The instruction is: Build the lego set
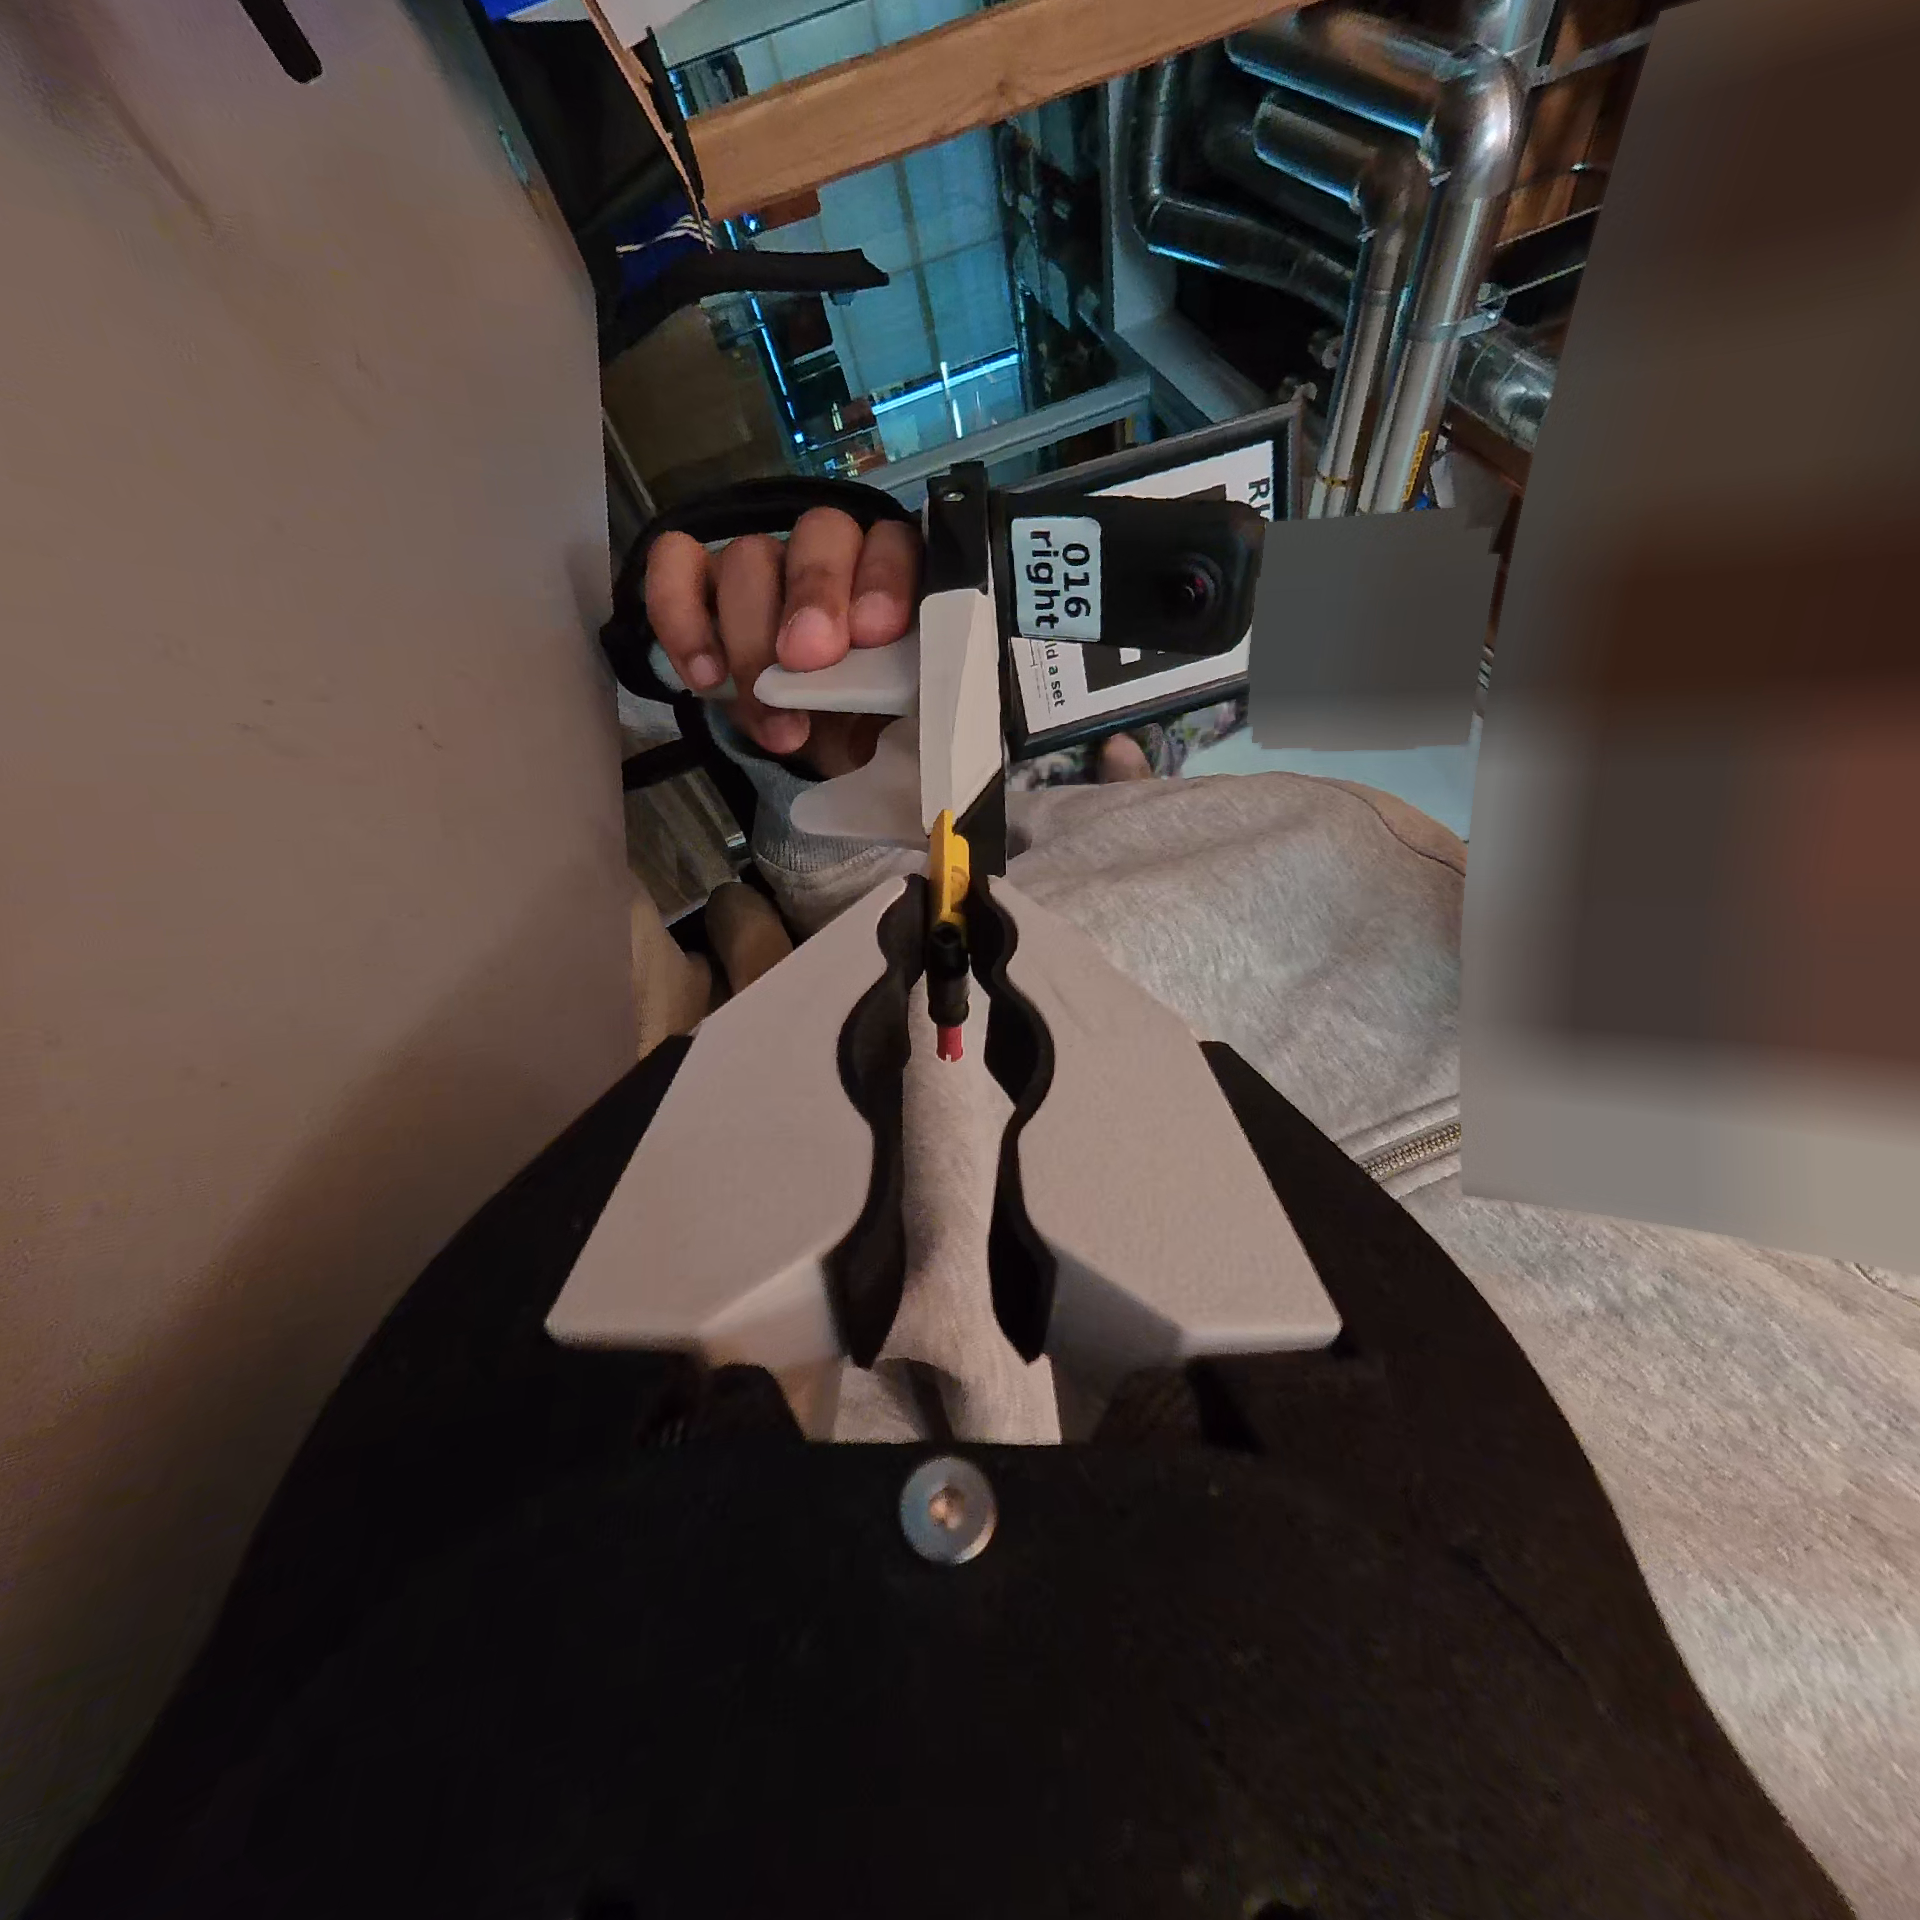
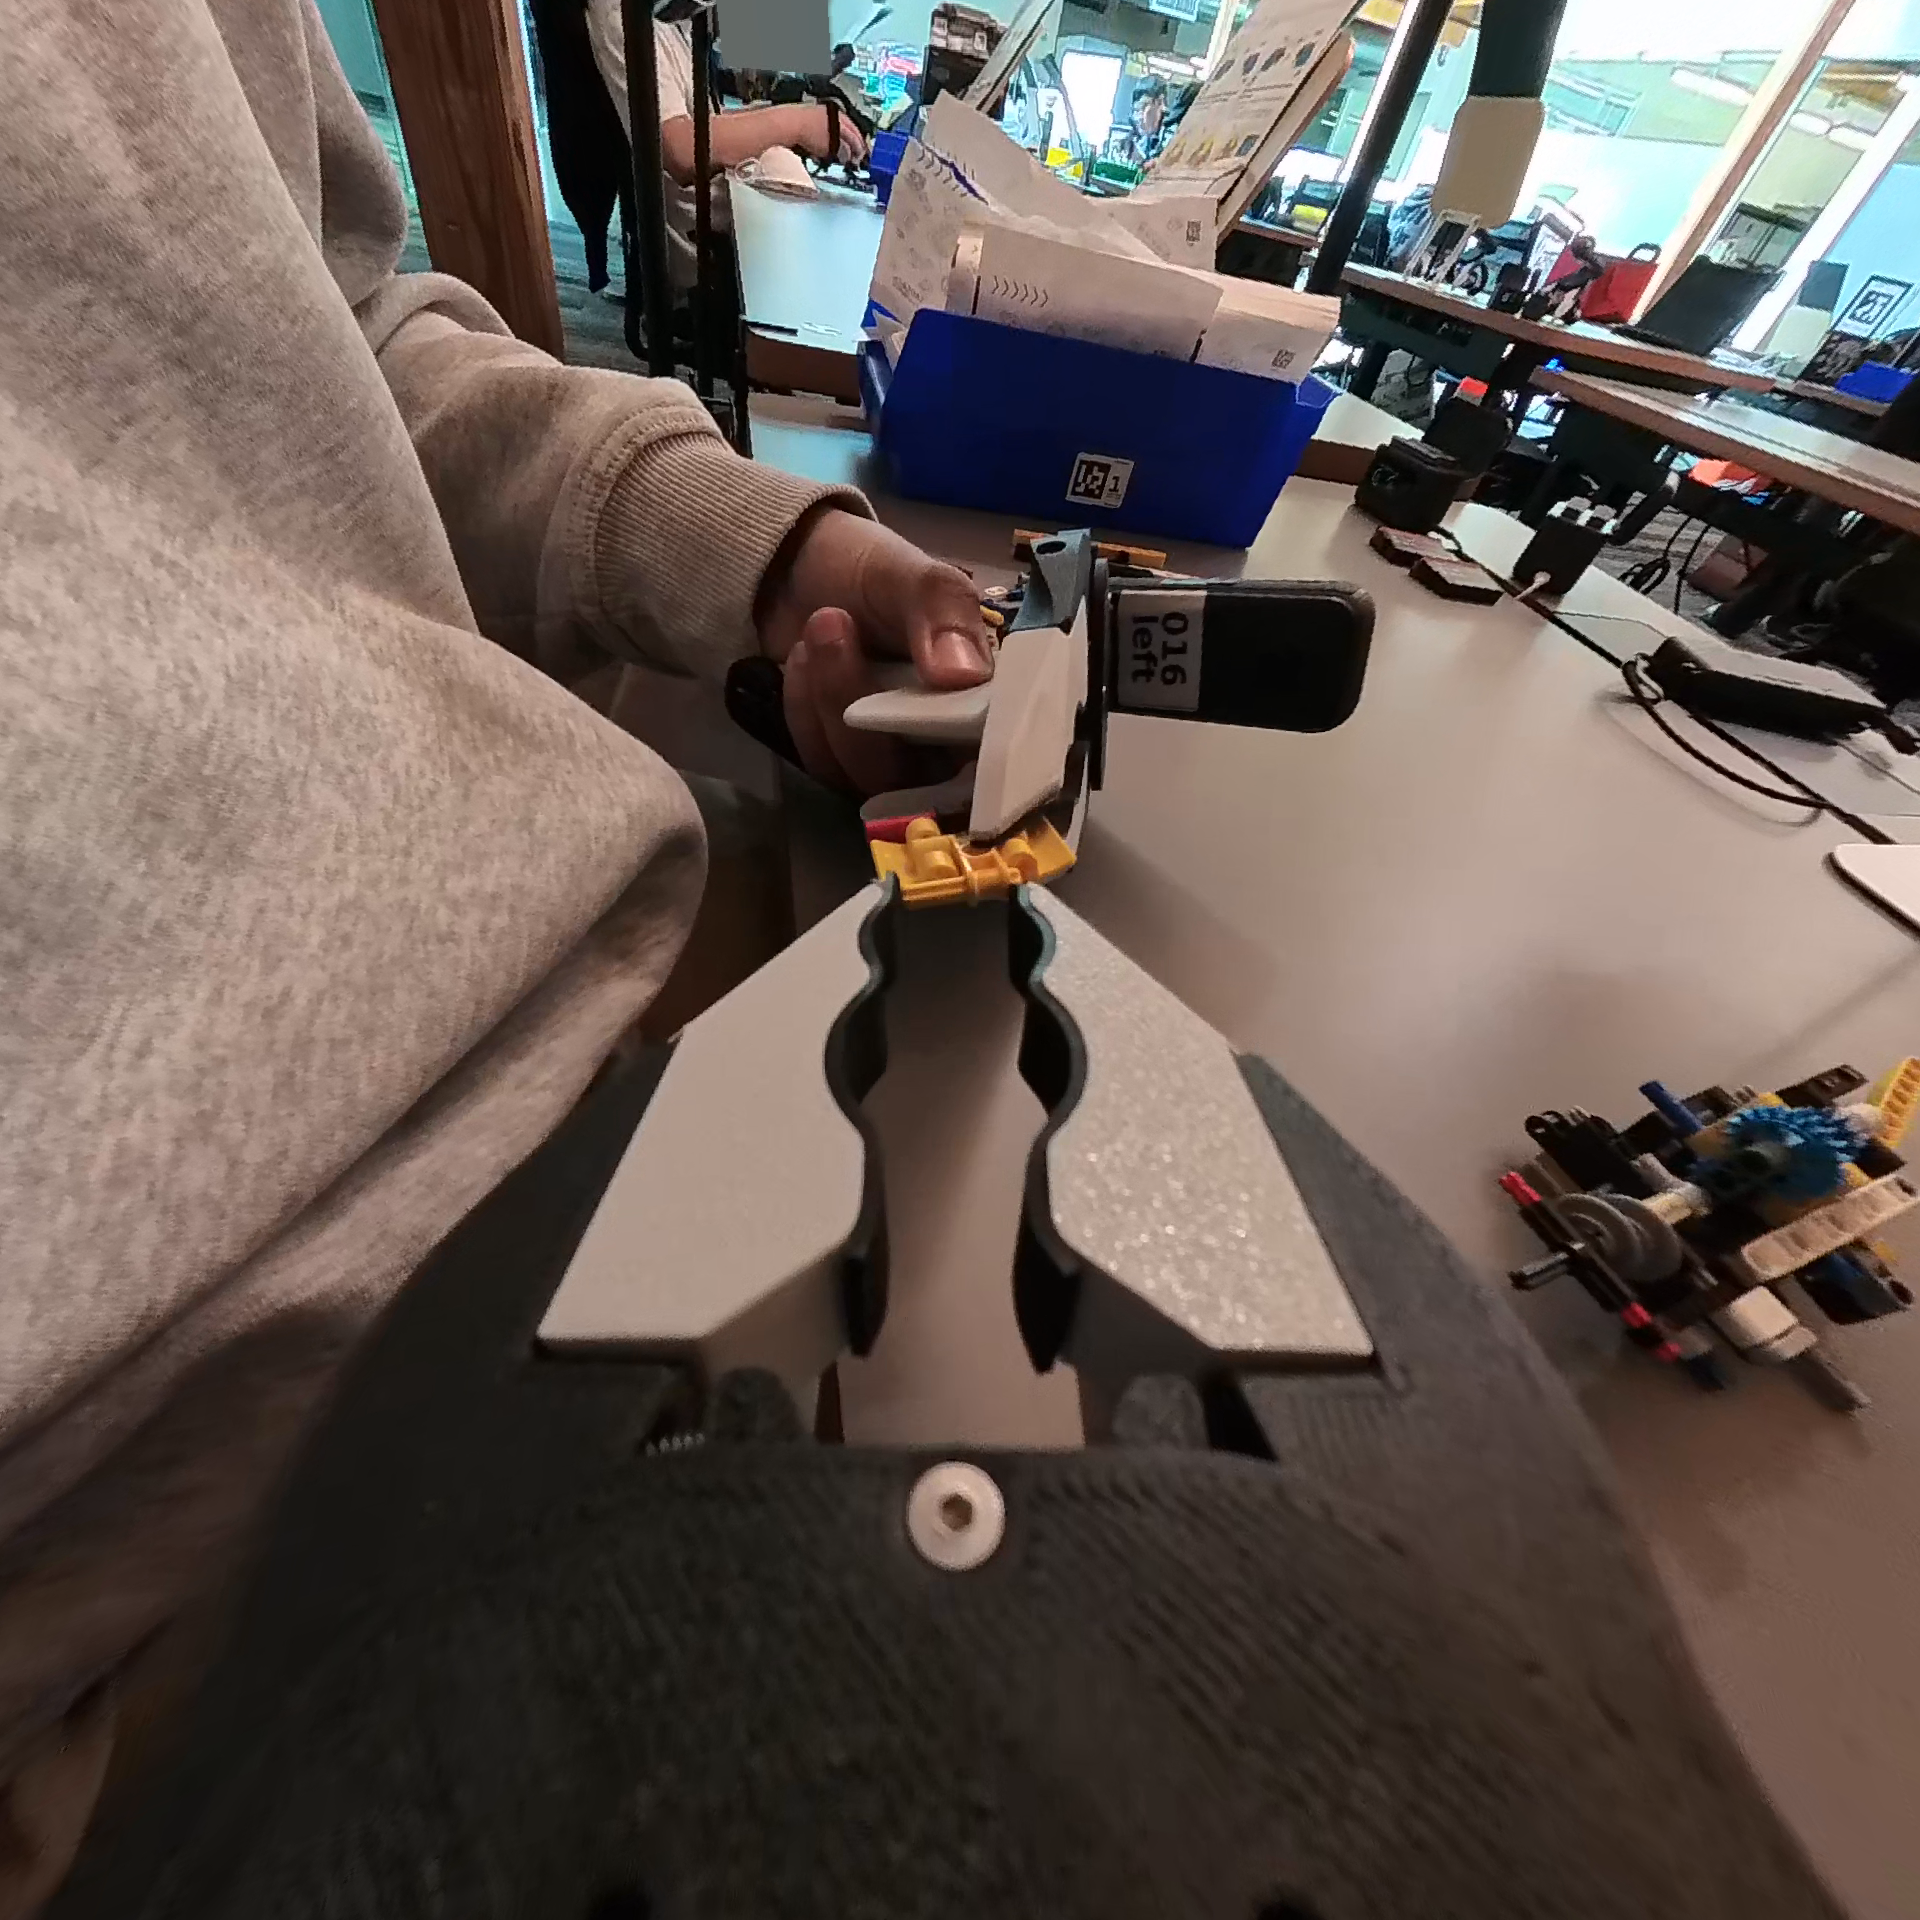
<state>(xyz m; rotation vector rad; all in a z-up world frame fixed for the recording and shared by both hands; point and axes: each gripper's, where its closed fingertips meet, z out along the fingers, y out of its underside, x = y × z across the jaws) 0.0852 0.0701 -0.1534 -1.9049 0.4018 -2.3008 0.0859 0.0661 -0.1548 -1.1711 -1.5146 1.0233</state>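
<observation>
Both grippers are held in the air, tip to tip, in front of a person in a grey sweatshirt point(image 2: 260, 727). My left gripper point(image 1: 948, 914) is shut on a small yellow lego assembly point(image 1: 947, 868), seen edge-on, with a black pin point(image 1: 948, 971) and a red axle end point(image 1: 948, 1042) pointing back between the fingers. My right gripper point(image 2: 951, 899) is shut on the same yellow assembly point(image 2: 956, 868) from the opposite side. The right gripper point(image 1: 961, 821) shows beyond the piece in the left wrist view. The left gripper point(image 2: 1023, 821) shows in the right wrist view.
A partly built lego model point(image 2: 1704, 1205) with a blue gear lies on the grey table point(image 2: 1403, 935) at the right. A blue bin point(image 2: 1081, 436) stuffed with paper bags stands at the back, with loose pieces in front of it. Cables and black boxes point(image 2: 1413, 478) lie far right. Only a small space, under 4 cm, lies between the two pairs of fingers. Left tips and right tips are each some 20 cm from the partly built lego model point(image 2: 1704, 1205).
</observation>
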